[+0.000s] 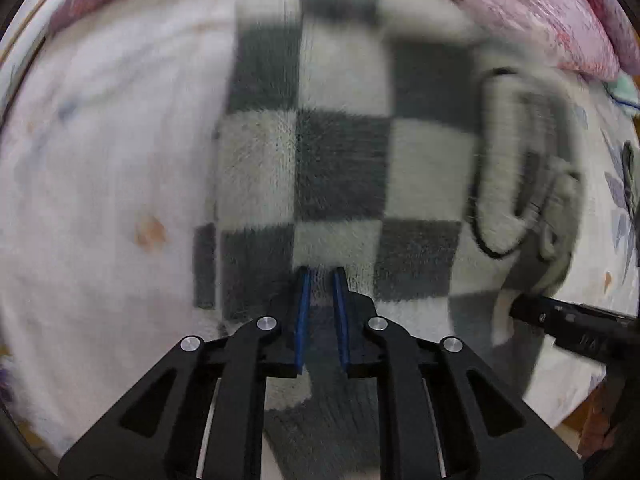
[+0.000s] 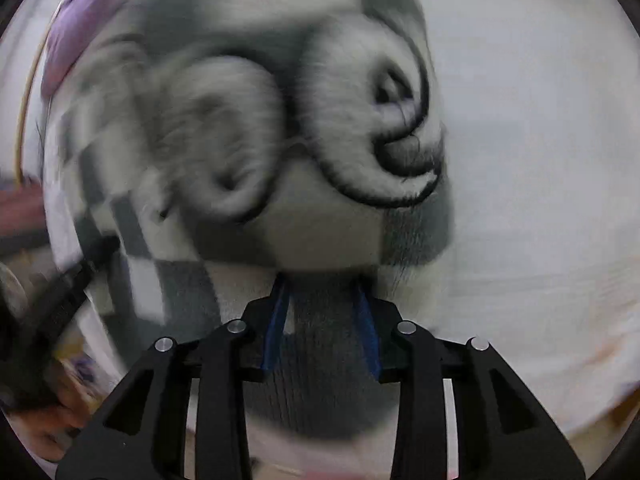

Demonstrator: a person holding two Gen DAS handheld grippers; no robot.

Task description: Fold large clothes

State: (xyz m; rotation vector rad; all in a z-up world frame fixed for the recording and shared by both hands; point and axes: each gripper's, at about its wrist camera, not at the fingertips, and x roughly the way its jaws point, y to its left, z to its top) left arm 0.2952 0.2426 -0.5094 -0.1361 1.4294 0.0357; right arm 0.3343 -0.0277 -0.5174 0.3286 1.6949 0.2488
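Observation:
A fuzzy grey-and-white checkered sweater [image 1: 340,140] lies spread on a white bed sheet [image 1: 100,160]. It carries a raised, black-outlined plush figure [image 1: 516,160] on its right part. My left gripper [image 1: 322,272] points down at the sweater's near edge, its blue pads pinching a fold of the knit. In the right wrist view the sweater [image 2: 320,232] and the plush figure [image 2: 360,128] bulge up, blurred. My right gripper [image 2: 320,280] is shut on the grey ribbed hem. The right gripper's black body [image 1: 560,320] shows at the sweater's right corner.
A pink floral quilt [image 1: 540,8] is heaped along the bed's far right side, and a purple cover [image 2: 80,20] lies at the far left. White sheet [image 2: 520,160] stretches right of the sweater. The left gripper's dark frame [image 2: 60,304] shows blurred at the left edge.

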